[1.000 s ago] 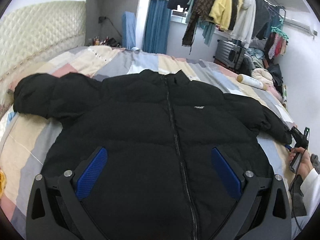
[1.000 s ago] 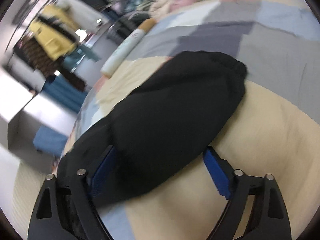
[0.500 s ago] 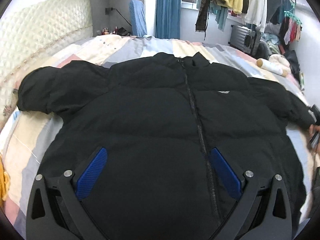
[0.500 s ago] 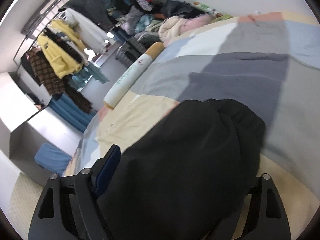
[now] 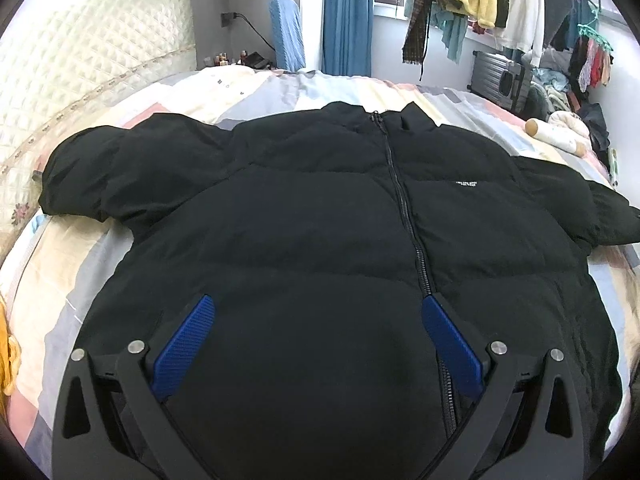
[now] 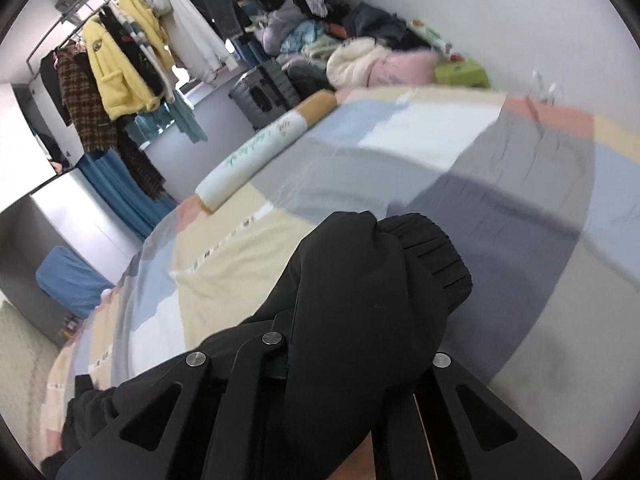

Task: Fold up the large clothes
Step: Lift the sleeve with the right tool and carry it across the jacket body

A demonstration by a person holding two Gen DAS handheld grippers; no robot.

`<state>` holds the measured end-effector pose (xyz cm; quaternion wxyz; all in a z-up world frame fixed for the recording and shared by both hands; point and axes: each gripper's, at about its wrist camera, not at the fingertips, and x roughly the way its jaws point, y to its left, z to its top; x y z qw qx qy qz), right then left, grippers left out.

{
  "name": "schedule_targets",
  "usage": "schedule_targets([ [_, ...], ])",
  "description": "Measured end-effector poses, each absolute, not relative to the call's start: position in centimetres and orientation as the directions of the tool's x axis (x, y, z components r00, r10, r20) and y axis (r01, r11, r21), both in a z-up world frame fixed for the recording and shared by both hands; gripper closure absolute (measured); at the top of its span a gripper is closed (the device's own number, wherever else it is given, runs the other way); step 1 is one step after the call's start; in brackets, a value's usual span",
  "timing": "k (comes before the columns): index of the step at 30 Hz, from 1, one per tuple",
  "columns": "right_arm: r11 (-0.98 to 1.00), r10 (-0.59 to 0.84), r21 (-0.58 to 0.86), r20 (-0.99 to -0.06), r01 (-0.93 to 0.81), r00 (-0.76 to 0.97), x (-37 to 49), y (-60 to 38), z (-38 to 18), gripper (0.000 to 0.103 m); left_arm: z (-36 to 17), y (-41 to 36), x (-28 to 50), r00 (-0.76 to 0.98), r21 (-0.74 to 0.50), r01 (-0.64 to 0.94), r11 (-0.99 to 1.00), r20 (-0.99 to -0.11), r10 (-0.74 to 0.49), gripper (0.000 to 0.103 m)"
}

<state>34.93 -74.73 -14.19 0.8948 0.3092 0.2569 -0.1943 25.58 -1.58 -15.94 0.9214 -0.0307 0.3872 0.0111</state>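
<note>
A black puffer jacket [image 5: 320, 216] lies face up and zipped on the patchwork bed cover [image 5: 72, 264], both sleeves spread out sideways. My left gripper [image 5: 316, 320] is open and empty, hovering over the jacket's lower front, its blue pads [image 5: 184, 340] wide apart. My right gripper [image 6: 360, 320] is shut on the jacket's right sleeve [image 6: 372, 280] near the ribbed cuff [image 6: 436, 252]; the fabric hides its fingertips. The sleeve end is held just above the cover.
A quilted headboard [image 5: 80, 64] runs along the left. A rolled white bolster [image 6: 260, 148] lies on the bed's far side. A rail of hanging clothes [image 5: 480, 0], a dark suitcase [image 6: 264, 92] and a pile of clothes [image 6: 360, 56] stand beyond the bed.
My right gripper has closed on the sleeve end, which it only straddled before, and has lifted it. My left gripper's view has swung left, centring the jacket.
</note>
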Motion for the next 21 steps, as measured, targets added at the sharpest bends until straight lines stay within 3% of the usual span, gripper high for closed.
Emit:
schedule_targets([
  [12,0.788,-0.225,0.401,-0.52,0.468,0.824,32.1,-72.1,-4.9,0.102,-13.3,0.3,23.3,0.735,-0.05,-0.035,0.998,-0.678,-0.008,0.0],
  [21,0.867,-0.171,0.371,-0.405,0.333,0.898,31.6,-64.2,5.1,0.101,-11.6,1.3,20.8,0.769,-0.079,0.008,0.997,-0.637,-0.056,0.0],
])
